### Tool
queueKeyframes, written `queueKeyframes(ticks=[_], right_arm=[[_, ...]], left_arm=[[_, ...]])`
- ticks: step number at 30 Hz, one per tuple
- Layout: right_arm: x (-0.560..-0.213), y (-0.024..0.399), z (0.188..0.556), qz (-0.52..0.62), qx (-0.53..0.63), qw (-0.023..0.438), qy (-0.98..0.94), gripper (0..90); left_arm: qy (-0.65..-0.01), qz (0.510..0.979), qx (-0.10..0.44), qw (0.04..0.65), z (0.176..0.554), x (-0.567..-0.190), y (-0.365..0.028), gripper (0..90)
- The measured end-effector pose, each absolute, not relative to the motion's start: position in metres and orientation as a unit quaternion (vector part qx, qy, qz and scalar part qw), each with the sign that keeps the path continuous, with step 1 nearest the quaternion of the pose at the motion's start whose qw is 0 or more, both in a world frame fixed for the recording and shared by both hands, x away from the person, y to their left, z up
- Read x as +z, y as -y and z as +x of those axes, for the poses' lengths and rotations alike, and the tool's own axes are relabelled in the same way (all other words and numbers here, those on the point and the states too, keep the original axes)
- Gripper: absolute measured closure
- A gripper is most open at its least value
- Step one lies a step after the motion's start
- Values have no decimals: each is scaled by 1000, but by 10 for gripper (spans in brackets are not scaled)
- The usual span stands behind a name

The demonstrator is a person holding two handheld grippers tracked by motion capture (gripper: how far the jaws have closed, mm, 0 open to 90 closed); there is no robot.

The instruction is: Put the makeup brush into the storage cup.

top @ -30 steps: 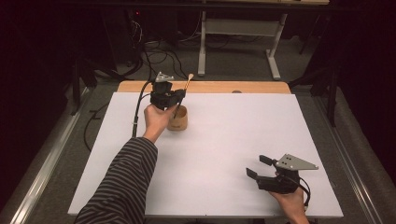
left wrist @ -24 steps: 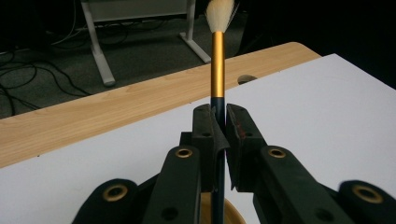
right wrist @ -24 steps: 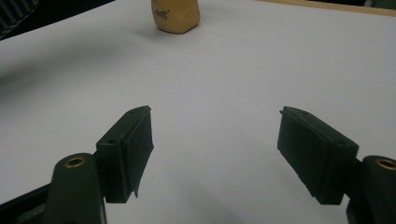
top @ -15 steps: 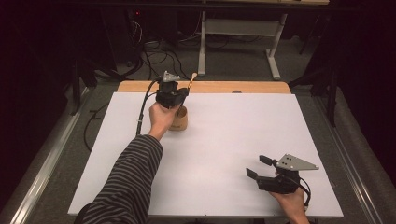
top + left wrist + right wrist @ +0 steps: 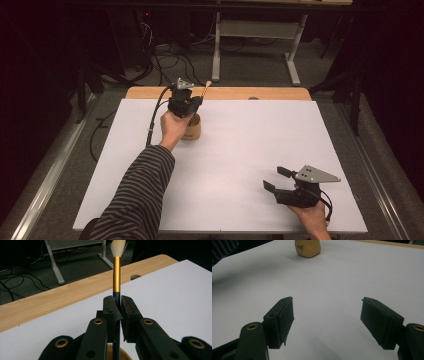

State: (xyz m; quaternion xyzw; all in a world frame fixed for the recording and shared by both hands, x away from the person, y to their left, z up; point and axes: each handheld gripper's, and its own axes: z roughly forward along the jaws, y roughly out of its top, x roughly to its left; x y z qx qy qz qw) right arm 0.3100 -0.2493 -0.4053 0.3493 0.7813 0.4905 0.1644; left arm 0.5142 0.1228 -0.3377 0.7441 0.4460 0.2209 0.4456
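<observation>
1. A white sheet (image 5: 240,165) covers nearly the whole table (image 5: 235,93); only a strip of pale wood shows along the table's far edge, with a small round hole (image 5: 253,98) in it.
2. Beyond the table the room is dark. A grey floor carries loose black cables (image 5: 165,57), and the white metal legs of another desk (image 5: 255,37) stand farther back.
3. The left hand (image 5: 172,127) reaches out over the far left part of the sheet, its forearm in a dark striped sleeve (image 5: 137,195). It holds the left gripper (image 5: 192,102) above a small wooden cup (image 5: 191,128), jaws pointing away from the person.
4. The left gripper is clenched on a brush (image 5: 116,272): in the left gripper view both pads press the dark handle just below the gold band, and the pale bristle tip points up and away. The handle's lower end runs down toward the cup's rim at the bottom of that view; whether it reaches inside the cup I cannot tell.
5. The right hand (image 5: 312,220) rests low at the near right corner of the sheet, well apart from the cup. The right gripper (image 5: 275,179) points left across the table, and its jaws stand wide apart with nothing but bare sheet between them.
6. In the right gripper view the cup (image 5: 308,247) shows a small dark mark on its side, too small and blurred to read.
</observation>
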Motion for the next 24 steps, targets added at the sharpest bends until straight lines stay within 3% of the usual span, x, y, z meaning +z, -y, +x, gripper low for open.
queueKeyframes(ticks=[24], right_arm=[[-406, 249, 310, 351, 491, 164, -780, 282]], left_arm=[[-439, 758, 214, 432, 510, -337, -128, 829]])
